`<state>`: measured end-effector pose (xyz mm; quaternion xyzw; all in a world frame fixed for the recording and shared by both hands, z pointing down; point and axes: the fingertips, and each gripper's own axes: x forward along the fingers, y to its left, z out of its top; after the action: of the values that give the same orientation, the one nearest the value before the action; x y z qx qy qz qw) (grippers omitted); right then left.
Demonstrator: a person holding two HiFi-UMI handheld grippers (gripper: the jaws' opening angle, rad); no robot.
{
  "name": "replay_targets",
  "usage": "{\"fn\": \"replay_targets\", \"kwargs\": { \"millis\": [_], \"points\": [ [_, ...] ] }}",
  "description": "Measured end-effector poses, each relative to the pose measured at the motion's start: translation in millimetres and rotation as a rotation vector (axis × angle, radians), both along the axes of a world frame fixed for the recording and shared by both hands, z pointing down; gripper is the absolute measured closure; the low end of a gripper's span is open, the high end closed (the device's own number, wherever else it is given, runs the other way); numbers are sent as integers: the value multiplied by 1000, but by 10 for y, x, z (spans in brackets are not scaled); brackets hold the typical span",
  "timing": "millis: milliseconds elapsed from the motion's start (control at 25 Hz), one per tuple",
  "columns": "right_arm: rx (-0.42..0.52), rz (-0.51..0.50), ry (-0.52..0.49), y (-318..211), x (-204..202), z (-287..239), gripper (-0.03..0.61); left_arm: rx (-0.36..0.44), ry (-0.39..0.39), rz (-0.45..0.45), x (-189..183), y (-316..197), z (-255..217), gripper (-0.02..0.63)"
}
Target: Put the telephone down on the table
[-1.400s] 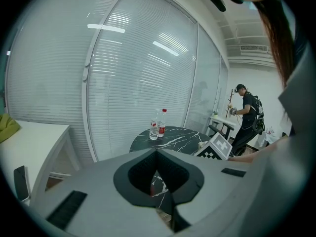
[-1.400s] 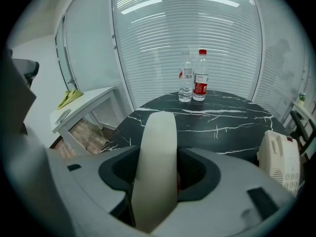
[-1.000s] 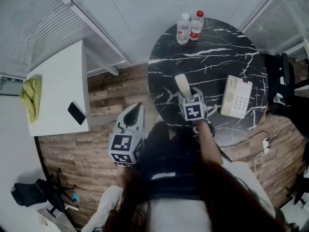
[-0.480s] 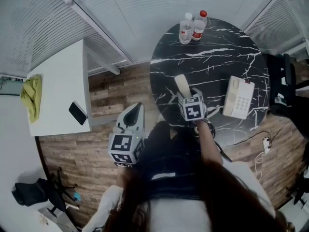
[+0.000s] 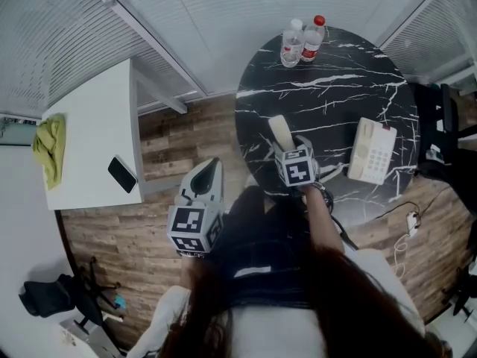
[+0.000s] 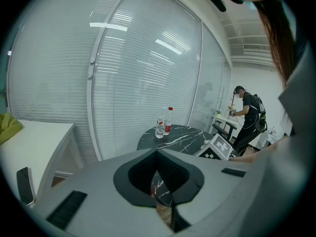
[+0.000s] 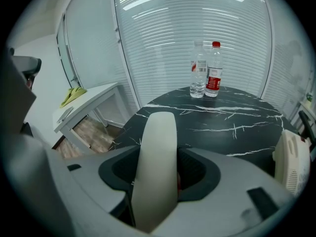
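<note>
Right gripper (image 7: 158, 181): jaws clamped on the telephone handset (image 7: 157, 152), a smooth, cream, elongated bar with rounded ends. It stands up through the dark jaw pads and projects forward of them. Seen from the head view, the handset (image 5: 281, 133) and right gripper (image 5: 287, 148) are over the near-left part of the table (image 5: 335, 58). Whether the handset touches the top cannot be determined.

Telephone base (image 5: 370, 151): cream plastic, rectangular with rounded corners, with a grid of keys. It lies flat near the table's right edge, well apart from the handset. Its end also shows at the right of the right gripper view (image 7: 291, 162).

Left gripper (image 5: 209, 171): jaws pressed together to a point with nothing between them, held over the floor to the left of the table. Its own view (image 6: 158, 154) confirms the tips meet.

Table: round, with a glossy black marble-pattern top and white veining. Two clear plastic water bottles (image 5: 291, 43) (image 5: 313, 37) stand side by side at the far edge, one of them with a red cap and red label.

Room: wood-plank floor (image 5: 160, 136) in mixed brown tones, with slatted white blinds (image 5: 223, 6) along the walls. A white rectangular desk (image 5: 89, 118) to the left carries a crumpled yellow-green cloth (image 5: 46, 151) and a black smartphone (image 5: 122, 174). A cable (image 5: 387, 213) trails across the floor to the right of the table.
</note>
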<state>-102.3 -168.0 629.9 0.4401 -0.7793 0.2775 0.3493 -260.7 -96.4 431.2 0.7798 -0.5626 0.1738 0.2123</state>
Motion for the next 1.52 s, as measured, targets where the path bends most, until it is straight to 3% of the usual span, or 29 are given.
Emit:
{"fn": "replay_targets", "kwargs": {
  "millis": [1520],
  "points": [
    [-52, -55, 10, 66, -373, 187, 348, -23, -13, 13, -260, -42, 97, 614]
  ]
}}
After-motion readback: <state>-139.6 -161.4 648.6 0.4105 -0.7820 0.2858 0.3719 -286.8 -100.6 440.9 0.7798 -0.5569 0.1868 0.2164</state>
